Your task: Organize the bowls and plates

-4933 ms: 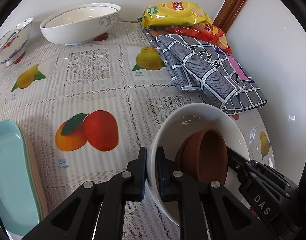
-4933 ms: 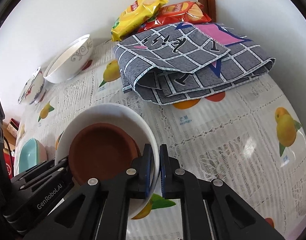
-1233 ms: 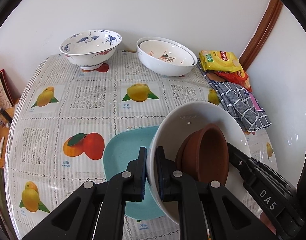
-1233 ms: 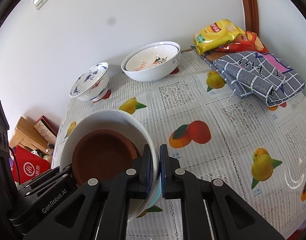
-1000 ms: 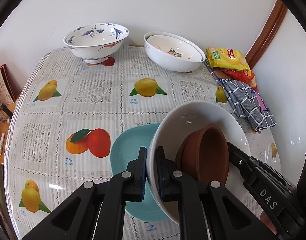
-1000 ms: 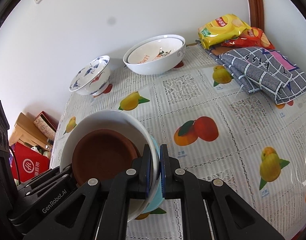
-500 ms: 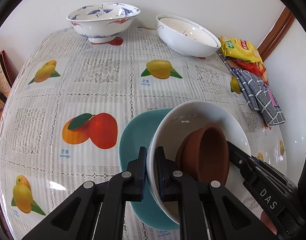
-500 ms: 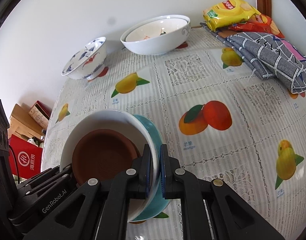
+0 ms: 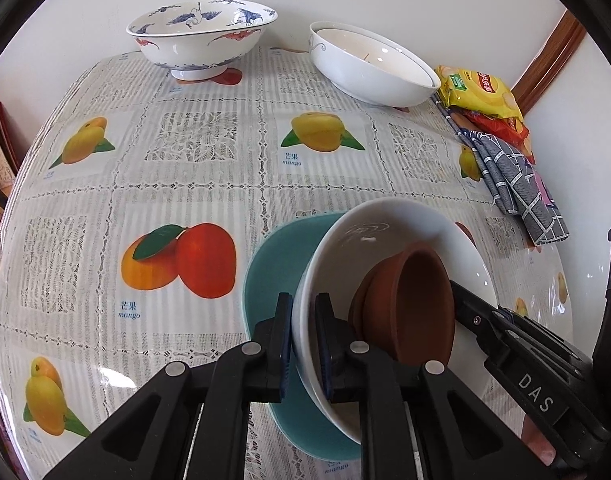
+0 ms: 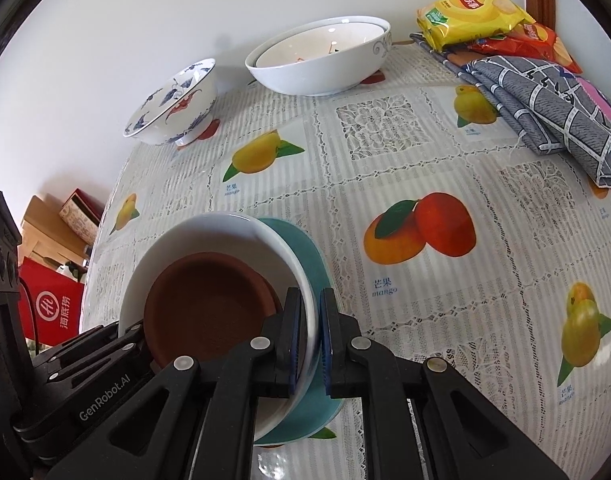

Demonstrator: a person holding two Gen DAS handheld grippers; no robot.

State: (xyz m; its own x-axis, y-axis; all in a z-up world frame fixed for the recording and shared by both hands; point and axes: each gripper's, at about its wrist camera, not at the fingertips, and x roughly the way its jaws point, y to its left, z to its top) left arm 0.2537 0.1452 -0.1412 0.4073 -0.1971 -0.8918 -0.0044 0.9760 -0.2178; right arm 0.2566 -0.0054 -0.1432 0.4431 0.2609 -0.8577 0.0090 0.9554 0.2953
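Left wrist view. The left gripper [image 9: 304, 338] is pointing steeply down, its jaws clamping the near rim of the white bowl [image 9: 389, 236]. Inside the white bowl the brown dish [image 9: 409, 304] is leaning against the far wall. The white bowl is sitting over the teal plate [image 9: 273, 264], which is lying on the bench [image 9: 193, 168] under a lace cloth printed with fruit. The right gripper [image 9: 501, 320] is reaching in from the right of the white bowl and gripping the opposite rim. Well beyond the white bowl, against the wall, the blue-patterned bowl [image 9: 201, 36] is standing to the left and the nested white bowls [image 9: 371, 70] to the right. Right of the white bowl, at the bench's far corner, the snack bags [image 9: 481, 100] are lying beside the grey checked cloth [image 9: 513, 184].

Right wrist view. The right gripper [image 10: 309, 340] is closing its jaws on the rim of the white bowl [image 10: 217, 228], one pad inside and one outside. The brown dish [image 10: 209, 304] is resting in the white bowl. The teal plate [image 10: 309, 256] is showing under the white bowl's right side. The left gripper [image 10: 105, 344] is holding the bowl's left rim. Far beyond the white bowl the blue-patterned bowl [image 10: 173, 108] and the nested white bowls [image 10: 321, 60] are standing near the wall. The snack bags [image 10: 473, 12] and the grey checked cloth [image 10: 545, 108] are lying far right of the white bowl. Left of it, off the bench, a red bag [image 10: 53, 308] is standing.
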